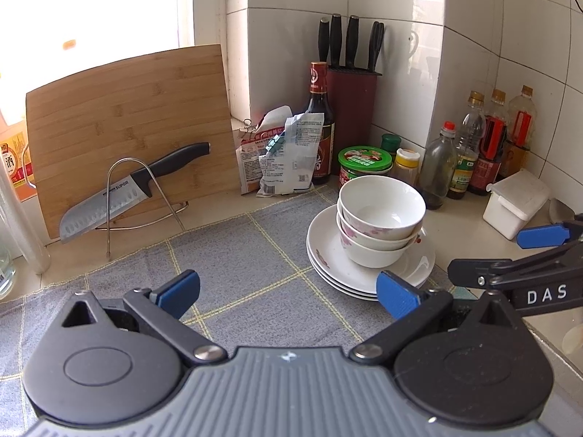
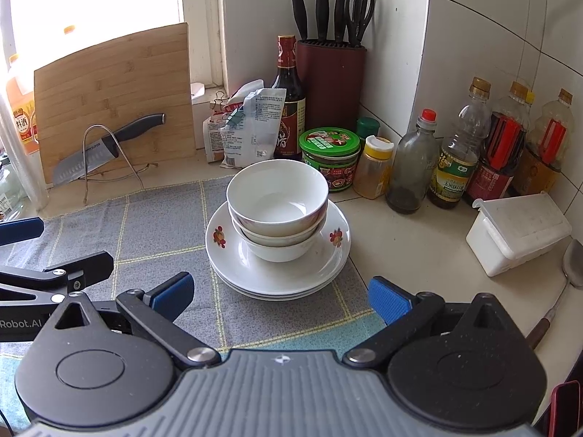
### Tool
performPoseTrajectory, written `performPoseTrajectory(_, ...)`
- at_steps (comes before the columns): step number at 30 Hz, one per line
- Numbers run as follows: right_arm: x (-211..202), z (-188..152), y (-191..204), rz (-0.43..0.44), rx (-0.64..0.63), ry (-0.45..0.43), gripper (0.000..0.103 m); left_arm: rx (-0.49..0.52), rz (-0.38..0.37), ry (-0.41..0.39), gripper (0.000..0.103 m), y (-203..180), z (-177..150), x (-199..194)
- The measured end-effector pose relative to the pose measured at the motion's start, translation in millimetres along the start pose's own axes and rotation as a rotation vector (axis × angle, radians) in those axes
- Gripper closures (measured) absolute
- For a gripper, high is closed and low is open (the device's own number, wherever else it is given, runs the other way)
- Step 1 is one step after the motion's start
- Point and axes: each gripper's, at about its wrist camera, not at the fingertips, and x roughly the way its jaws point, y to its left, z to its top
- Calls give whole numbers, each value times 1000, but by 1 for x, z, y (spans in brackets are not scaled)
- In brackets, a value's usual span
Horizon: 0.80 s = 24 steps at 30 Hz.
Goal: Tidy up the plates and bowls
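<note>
Bowls (image 2: 277, 196): 3, nested upright, sitting in the middle of the plates (image 2: 233, 269). Plates: 3 stacked, white, red flower print on the rim. Stack sits on the far right corner of the grey checked cloth (image 2: 153, 225), its right edge hanging over onto bare counter (image 2: 411, 240). In the left wrist view the same bowls (image 1: 380, 211) and plates (image 1: 328, 255) sit right of centre.

Right gripper (image 2: 278, 296): low over the cloth, pointed straight at the stack, jaws spread wide, nothing between them. Blue pads (image 2: 386, 304) flank the near rim of the plates, not touching it as far as I can tell.

Left gripper (image 1: 288, 293): also low over the cloth, jaws wide apart, empty. Stack is ahead and to its right; its right pad (image 1: 395, 298) overlaps the plates' near edge in view, contact unclear. The two grippers are side by side, each visible at the edge of the other's camera.

Around the stack:
- green-lidded jar (image 2: 329, 156), 1, just behind the bowls
- yellow-capped spice jar (image 2: 373, 171), 1
- dark sauce bottle (image 2: 288, 98), 1
- clear bottles (image 2: 457, 145) along the right wall, 4
- maroon knife block (image 2: 329, 83) in the corner, 3 knife handles plus scissors
- clipped bags (image 2: 247, 123), 2
- white lidded box (image 2: 517, 233), 1, right
- spatula (image 2: 568, 276), 1, far right
- bamboo cutting board (image 2: 113, 98) leaning at the window, 1
- knife (image 2: 105, 145) on a wire rack (image 2: 109, 160), 1 each
</note>
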Motion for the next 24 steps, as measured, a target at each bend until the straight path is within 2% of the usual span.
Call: performPoseTrajectory(24,1,1,-7,-19,-2,3,0,13,-9,2,1,-7,2,3)
